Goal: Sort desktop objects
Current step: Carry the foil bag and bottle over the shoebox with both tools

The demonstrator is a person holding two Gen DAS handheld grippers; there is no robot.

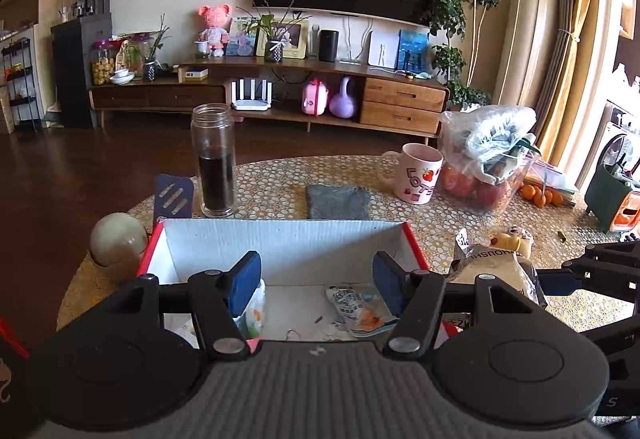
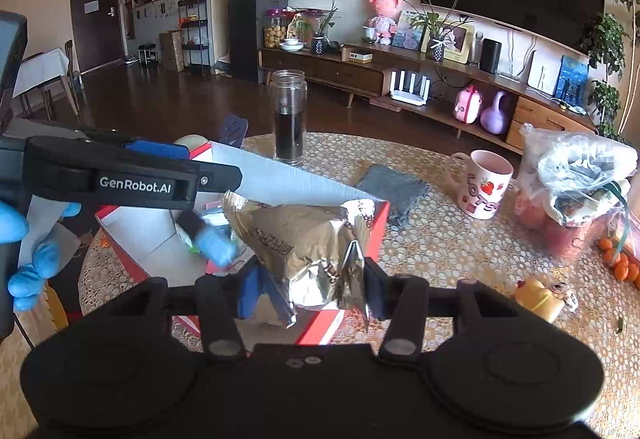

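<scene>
Foil snack bag point(image 2: 304, 251) was the thing to watch — pinched at its crumpled lower end in the right gripper point(image 2: 308, 289), both blue pads pressed into the foil, the bulk of the bag ballooning up and away from the fingers. And where was it? Hanging right at the near corner of the red-and-white box point(image 2: 280, 175), part over the white interior, part over the red rim — so the drop spot lay just ahead and a touch to that gripper's left. The left gripper point(image 1: 316, 279) hovered over the same box from the other side, fingers spread apart with nothing between them, pointing down at the small packets point(image 1: 360, 309) already lying on the box floor. From its view the bag point(image 1: 492, 271) sat off to the right, just outside the box wall. The right hand looked the nearer one for the job; to my eye, a short carry inward would have put the bag clear of the rim.
</scene>
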